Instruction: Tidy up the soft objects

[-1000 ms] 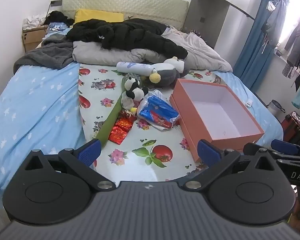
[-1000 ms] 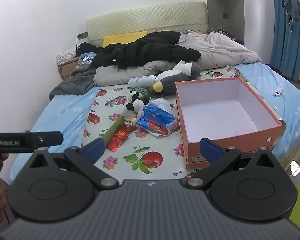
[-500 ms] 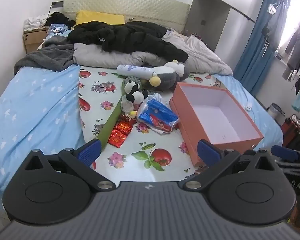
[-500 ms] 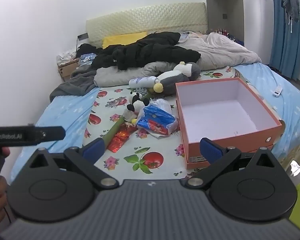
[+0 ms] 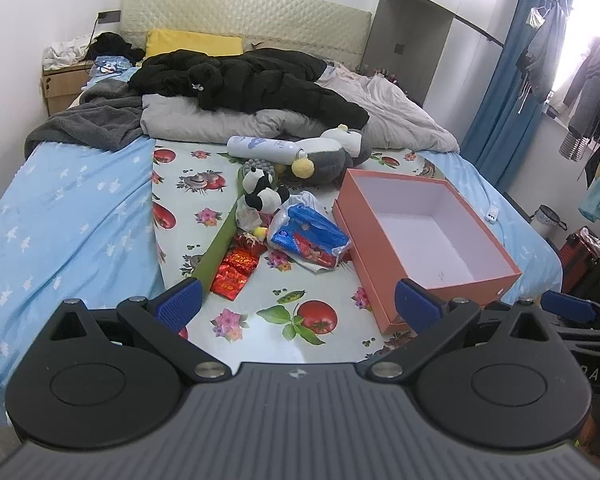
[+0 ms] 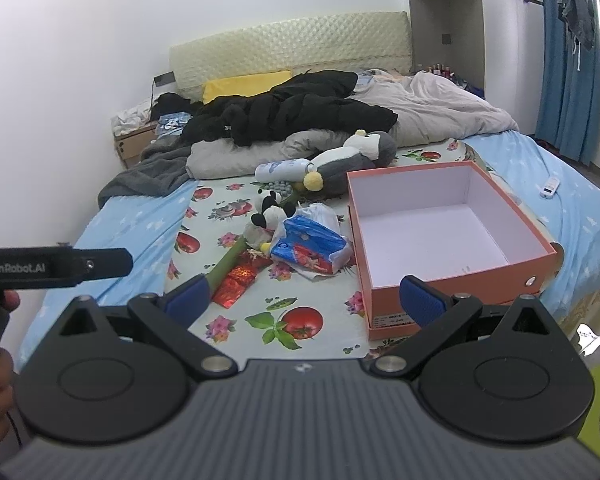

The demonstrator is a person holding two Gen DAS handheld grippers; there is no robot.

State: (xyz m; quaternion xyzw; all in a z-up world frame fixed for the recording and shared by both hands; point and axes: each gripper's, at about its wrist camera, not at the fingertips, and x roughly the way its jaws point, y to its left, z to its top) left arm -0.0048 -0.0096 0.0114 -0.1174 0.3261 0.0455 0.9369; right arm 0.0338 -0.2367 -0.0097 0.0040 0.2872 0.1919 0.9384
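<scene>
Both claws, the left gripper (image 5: 296,304) and right gripper (image 6: 304,298), hang spread apart and hold nothing at the foot of the bed.

Nothing looks packed yet: the orange box (image 6: 452,276) is bare inside. The panda toy (image 5: 260,196) and penguin toy (image 5: 332,152) lie just left of it, so a reach comes next. The left gripper's handle reads "GenRobot.AI".

Both cams sit at the bed's foot end, facing fwd toward the headboard (image 5: 244,16), well back from the clutter. Left wrist view looks from left of centre, right wrist view from further right, nearer the orange box (image 6: 452,276). Shared: box, panda plush (image 5: 260,196), blue packet (image 6: 310,246), floral cloth (image 5: 196,184), bedding.
</scene>
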